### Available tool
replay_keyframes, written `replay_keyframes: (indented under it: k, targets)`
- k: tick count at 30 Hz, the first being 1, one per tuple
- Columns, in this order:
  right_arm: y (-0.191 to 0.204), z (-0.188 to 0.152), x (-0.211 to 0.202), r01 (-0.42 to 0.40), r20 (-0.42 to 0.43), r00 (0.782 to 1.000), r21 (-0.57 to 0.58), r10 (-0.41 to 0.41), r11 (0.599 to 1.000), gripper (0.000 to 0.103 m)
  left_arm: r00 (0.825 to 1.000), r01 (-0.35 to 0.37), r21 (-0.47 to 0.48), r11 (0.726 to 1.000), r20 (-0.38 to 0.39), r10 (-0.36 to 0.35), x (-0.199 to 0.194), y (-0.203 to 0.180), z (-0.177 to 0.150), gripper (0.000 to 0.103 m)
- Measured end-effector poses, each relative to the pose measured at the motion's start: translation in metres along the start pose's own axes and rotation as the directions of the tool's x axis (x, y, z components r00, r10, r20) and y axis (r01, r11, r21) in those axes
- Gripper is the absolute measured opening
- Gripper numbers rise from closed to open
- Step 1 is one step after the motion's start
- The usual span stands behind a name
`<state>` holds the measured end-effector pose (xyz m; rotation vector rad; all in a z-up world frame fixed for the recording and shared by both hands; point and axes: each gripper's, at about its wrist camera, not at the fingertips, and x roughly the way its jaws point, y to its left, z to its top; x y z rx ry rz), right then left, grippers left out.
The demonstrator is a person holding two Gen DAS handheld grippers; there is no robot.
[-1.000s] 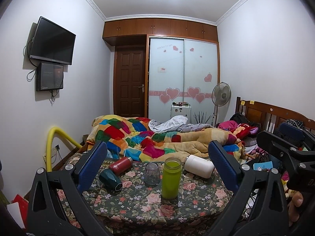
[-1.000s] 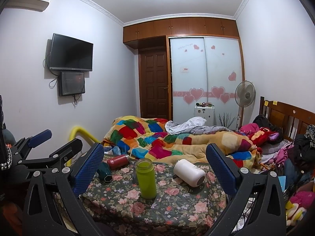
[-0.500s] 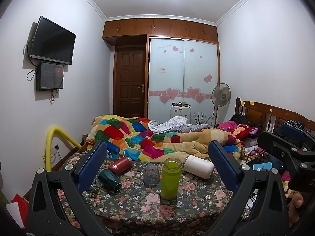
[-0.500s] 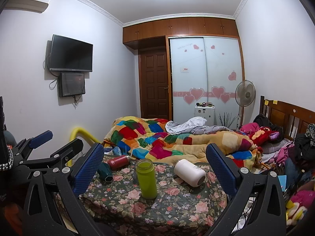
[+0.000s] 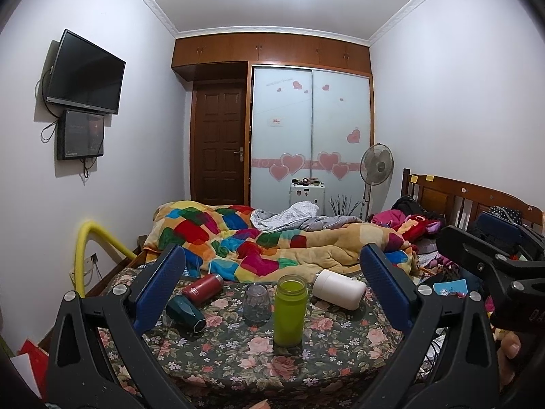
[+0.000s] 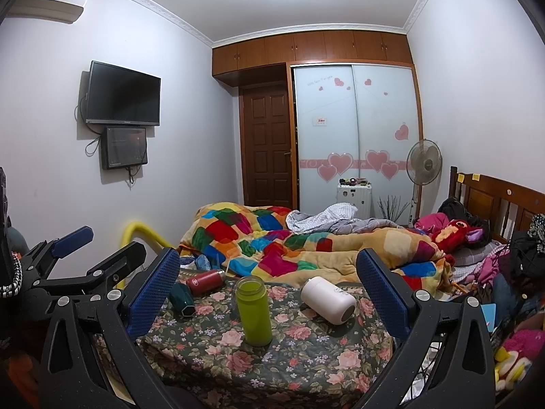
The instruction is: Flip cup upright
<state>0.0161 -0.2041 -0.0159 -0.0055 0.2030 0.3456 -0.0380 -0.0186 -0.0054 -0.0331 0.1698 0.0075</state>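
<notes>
Five vessels sit on the floral table (image 5: 238,351): a dark green cup (image 5: 185,310) and a red flask (image 5: 203,286) lying down at the left, a clear glass (image 5: 256,301) standing rim-down, a green bottle (image 5: 289,310) upright in the middle, and a white cup (image 5: 337,288) on its side toward the right rear. Bare cloth lies along the near edge. Left claw (image 5: 270,293) and right claw (image 6: 267,294) both gape, holding nothing (the glass is mostly hidden behind the bottle in the right view).

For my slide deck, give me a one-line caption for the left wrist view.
Open left gripper faces a floral table with an upright green bottle, glass cup and three toppled flasks.
</notes>
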Motion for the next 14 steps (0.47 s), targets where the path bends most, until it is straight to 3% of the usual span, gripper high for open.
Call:
replay_keyframes:
  k: [14]
  targets:
    - [0.0040,-0.0001,0.0060,0.004,-0.015,1.000,0.003,-0.004,1.000,0.103,1.000,0.015,-0.019,1.000,-0.004,-0.015,0.0036,0.0081,-0.0026,0.103]
